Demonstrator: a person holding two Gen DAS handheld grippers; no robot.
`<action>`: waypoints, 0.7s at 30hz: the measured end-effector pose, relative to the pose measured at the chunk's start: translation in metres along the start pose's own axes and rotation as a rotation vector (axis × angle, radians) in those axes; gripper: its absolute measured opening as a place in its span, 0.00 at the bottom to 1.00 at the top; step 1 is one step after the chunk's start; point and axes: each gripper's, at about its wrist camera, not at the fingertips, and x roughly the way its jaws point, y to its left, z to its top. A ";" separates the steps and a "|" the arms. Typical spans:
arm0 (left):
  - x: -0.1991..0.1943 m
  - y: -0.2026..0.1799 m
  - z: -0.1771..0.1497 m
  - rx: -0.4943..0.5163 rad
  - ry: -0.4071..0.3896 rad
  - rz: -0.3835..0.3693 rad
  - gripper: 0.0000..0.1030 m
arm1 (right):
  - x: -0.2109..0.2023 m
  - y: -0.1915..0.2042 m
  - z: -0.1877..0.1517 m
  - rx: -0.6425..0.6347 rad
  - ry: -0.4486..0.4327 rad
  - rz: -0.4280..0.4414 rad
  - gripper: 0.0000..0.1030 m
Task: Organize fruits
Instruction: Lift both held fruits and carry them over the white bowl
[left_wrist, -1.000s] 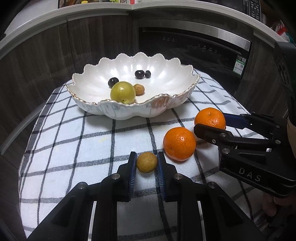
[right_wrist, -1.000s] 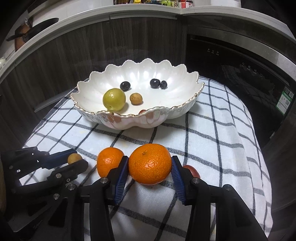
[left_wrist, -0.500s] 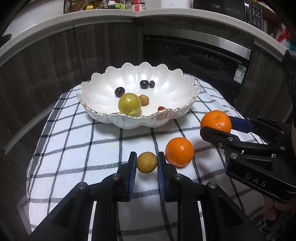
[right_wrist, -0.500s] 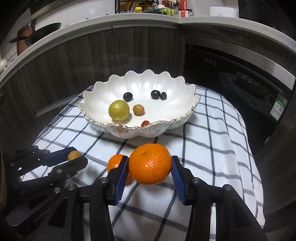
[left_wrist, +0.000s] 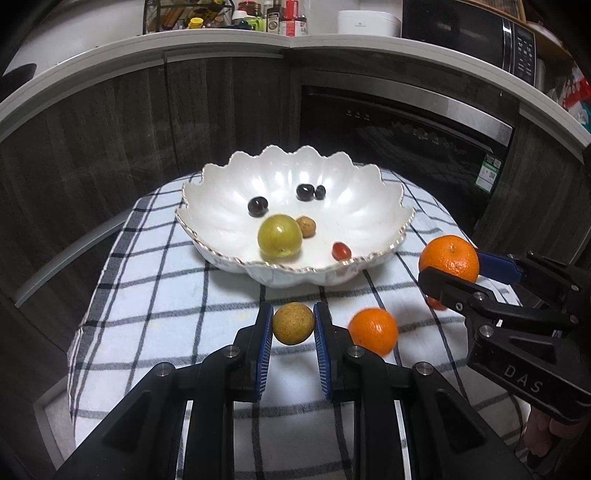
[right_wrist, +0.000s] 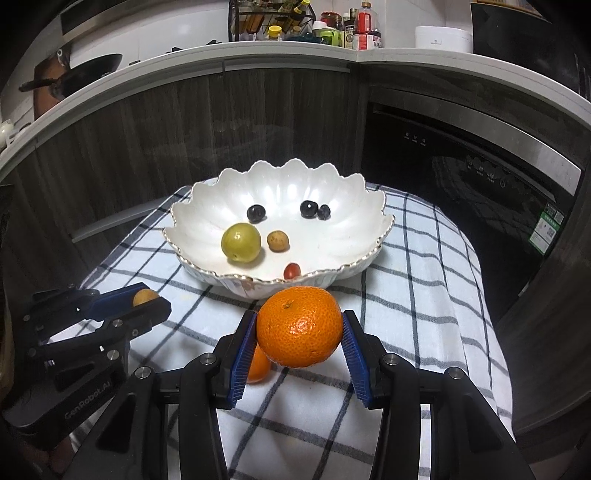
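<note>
- Presently, the left gripper (left_wrist: 293, 328) is closed snugly on a small round tan fruit (left_wrist: 293, 323), held above the checked cloth (left_wrist: 155, 295).
- Right gripper (right_wrist: 299, 336) clamps a large orange mandarin (right_wrist: 299, 326), raised before the scalloped white ceramic bowl (right_wrist: 369, 254).
- Step: carrying; next, release over the bowl's bare floor.
- One smaller orange mandarin (left_wrist: 373, 331) lies unplaced.

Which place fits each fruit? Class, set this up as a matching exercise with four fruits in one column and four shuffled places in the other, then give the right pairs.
Fruits
1. large orange
2. small brown fruit
3. green fruit
4. second orange

Places
A. lying on the checked cloth
B. in the left gripper
C. inside the white bowl
D. in the right gripper

Pairs: 1-D, 2-B, 3-C, 4-A
</note>
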 end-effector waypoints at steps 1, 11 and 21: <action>0.000 0.001 0.002 -0.001 -0.003 0.001 0.22 | 0.000 0.001 0.002 0.001 -0.003 0.000 0.46; 0.006 0.018 0.033 -0.030 -0.030 0.021 0.22 | 0.005 0.000 0.029 0.028 -0.020 -0.034 0.45; 0.026 0.036 0.064 -0.044 -0.039 0.046 0.22 | 0.027 -0.009 0.060 0.079 -0.013 -0.061 0.46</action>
